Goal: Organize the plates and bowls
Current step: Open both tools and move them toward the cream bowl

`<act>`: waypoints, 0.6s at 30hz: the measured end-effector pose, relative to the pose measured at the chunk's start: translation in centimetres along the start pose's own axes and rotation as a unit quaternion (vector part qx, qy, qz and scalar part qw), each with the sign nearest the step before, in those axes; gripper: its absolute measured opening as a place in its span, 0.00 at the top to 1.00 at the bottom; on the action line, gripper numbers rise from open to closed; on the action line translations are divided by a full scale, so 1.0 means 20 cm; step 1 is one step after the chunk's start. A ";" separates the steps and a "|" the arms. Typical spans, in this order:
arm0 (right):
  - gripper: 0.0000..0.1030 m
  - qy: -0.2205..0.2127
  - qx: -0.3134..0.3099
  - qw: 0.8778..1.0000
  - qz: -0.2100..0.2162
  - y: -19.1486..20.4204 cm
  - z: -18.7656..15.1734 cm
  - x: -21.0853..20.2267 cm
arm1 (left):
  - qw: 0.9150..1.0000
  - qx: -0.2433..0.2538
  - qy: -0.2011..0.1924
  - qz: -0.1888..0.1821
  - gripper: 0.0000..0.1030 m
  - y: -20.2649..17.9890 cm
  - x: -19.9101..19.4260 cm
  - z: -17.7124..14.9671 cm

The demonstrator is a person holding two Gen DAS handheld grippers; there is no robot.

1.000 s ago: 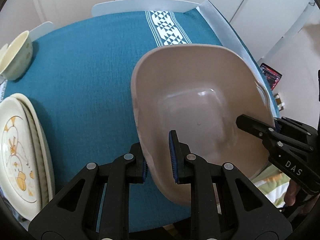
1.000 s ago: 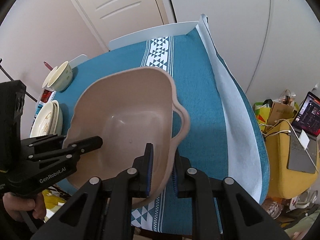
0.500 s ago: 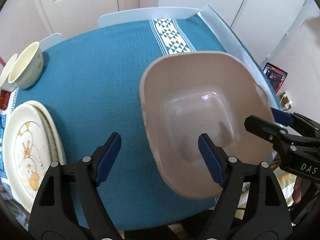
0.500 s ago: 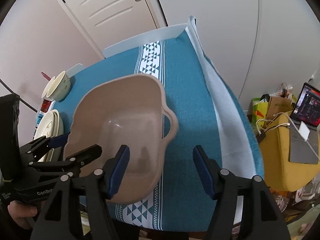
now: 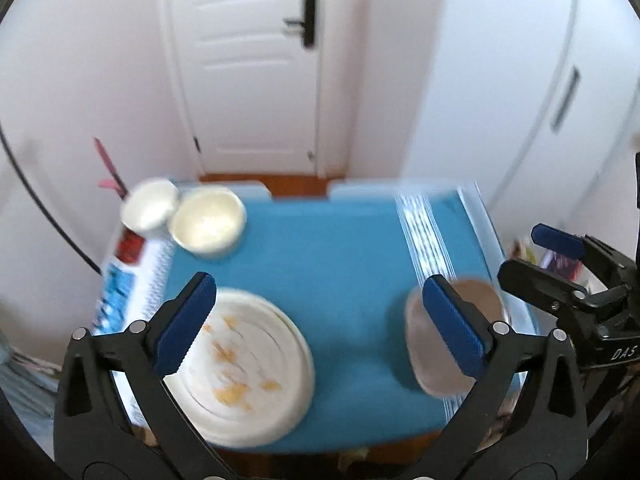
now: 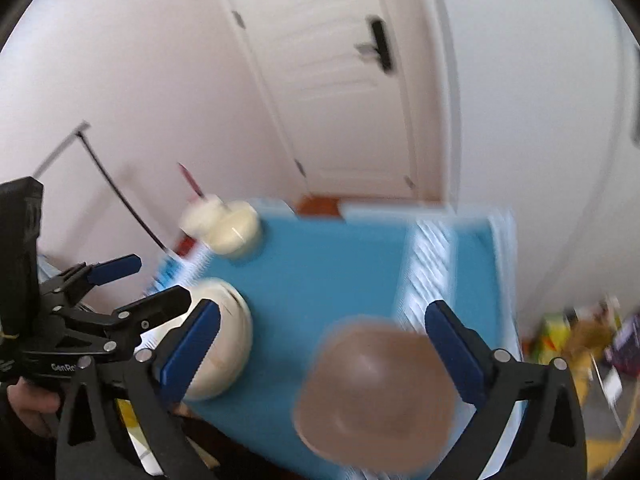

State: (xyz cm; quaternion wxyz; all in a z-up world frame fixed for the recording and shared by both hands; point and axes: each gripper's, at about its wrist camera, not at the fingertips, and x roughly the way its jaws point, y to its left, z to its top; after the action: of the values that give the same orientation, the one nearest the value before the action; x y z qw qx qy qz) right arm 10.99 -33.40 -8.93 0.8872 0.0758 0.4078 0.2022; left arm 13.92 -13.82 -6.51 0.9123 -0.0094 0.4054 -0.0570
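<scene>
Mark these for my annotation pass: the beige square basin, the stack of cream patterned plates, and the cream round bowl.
beige square basin [image 6: 376,396]: right wrist view, inner floor.
stack of cream patterned plates [image 5: 244,368]: left wrist view, top plate's face.
cream round bowl [image 5: 208,224]: left wrist view, inside.

My right tool [image 6: 320,344] hangs with its jaws wide apart above the table [image 6: 340,264], gripping nothing. The tan bowl [image 6: 376,392] (blurred) sits near the front edge. My left tool [image 6: 150,284], also spread, hovers beside the stacked plates [image 6: 228,344].
</scene>
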 end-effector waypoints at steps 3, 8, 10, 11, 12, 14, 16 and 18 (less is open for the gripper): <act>0.01 -0.034 -0.024 0.999 0.026 0.12 0.19 0.05 | 0.999 -0.037 0.002 0.011 0.00 0.19 0.01 0.11; 0.01 0.012 -0.051 0.999 0.016 0.27 0.42 0.32 | 0.996 -0.080 0.026 0.025 0.00 0.46 0.15 0.22; 0.01 0.032 -0.042 0.999 0.000 0.31 0.47 0.46 | 0.995 -0.089 0.036 0.029 0.00 0.54 0.22 0.24; 0.01 0.043 -0.042 0.998 -0.004 0.32 0.49 0.51 | 0.994 -0.094 0.043 0.029 0.00 0.59 0.27 0.24; 0.01 0.055 -0.044 0.998 -0.005 0.34 0.50 0.58 | 0.993 -0.100 0.052 0.028 0.00 0.65 0.32 0.25; 0.01 0.083 -0.043 0.996 -0.004 0.36 0.53 0.74 | 0.991 -0.111 0.068 0.026 0.00 0.72 0.42 0.25; 0.01 0.112 -0.036 0.993 0.001 0.37 0.54 0.89 | 0.989 -0.121 0.083 0.023 0.01 0.80 0.52 0.26; 0.01 0.135 -0.029 0.990 0.003 0.38 0.55 1.04 | 0.985 -0.134 0.103 0.017 0.02 0.89 0.65 0.26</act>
State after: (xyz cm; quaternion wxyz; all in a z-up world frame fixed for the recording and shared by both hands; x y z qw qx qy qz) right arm 29.11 -17.39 -13.88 0.8253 0.0235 0.5176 0.2246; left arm 28.02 2.17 -13.75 0.8571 -0.1190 0.5011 0.0126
